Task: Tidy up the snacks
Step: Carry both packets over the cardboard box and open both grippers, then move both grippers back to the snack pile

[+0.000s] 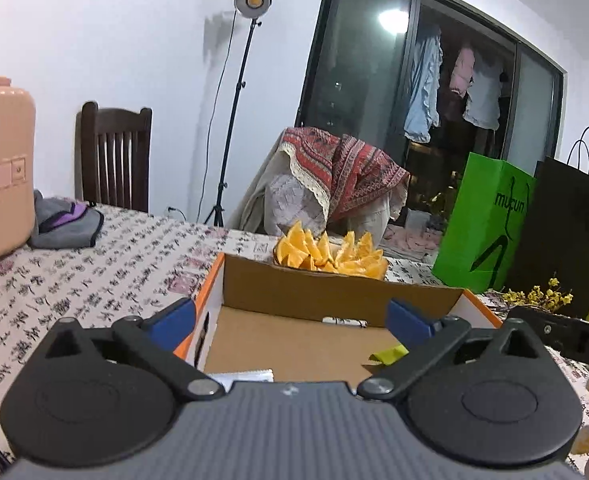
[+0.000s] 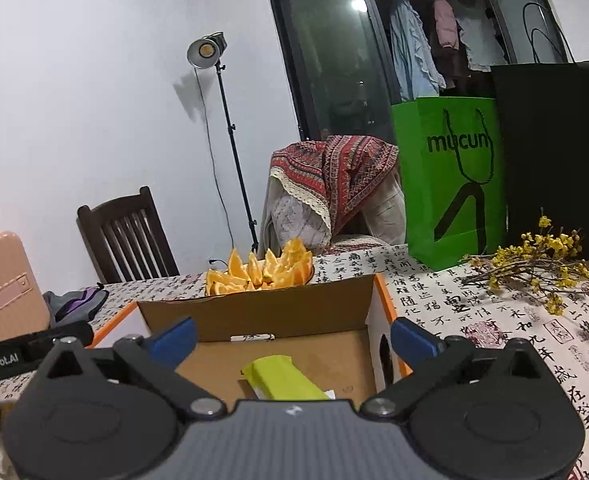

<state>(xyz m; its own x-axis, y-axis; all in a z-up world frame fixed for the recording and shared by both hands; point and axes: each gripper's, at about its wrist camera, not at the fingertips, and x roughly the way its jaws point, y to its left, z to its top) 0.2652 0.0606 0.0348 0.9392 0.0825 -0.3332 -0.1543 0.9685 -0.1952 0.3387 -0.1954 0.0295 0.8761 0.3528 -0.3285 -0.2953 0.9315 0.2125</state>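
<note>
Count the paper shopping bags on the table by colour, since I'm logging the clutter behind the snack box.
Green bag: 1
Black bag: 1
Total: 2

Left black two-finger gripper with blue plastic fingertips (image 1: 292,322), jaws spread wide and empty, level and pointing forward, right black two-finger gripper with blue plastic fingertips (image 2: 294,340), likewise spread wide, nothing between its pads, held level just beside the left one
</note>
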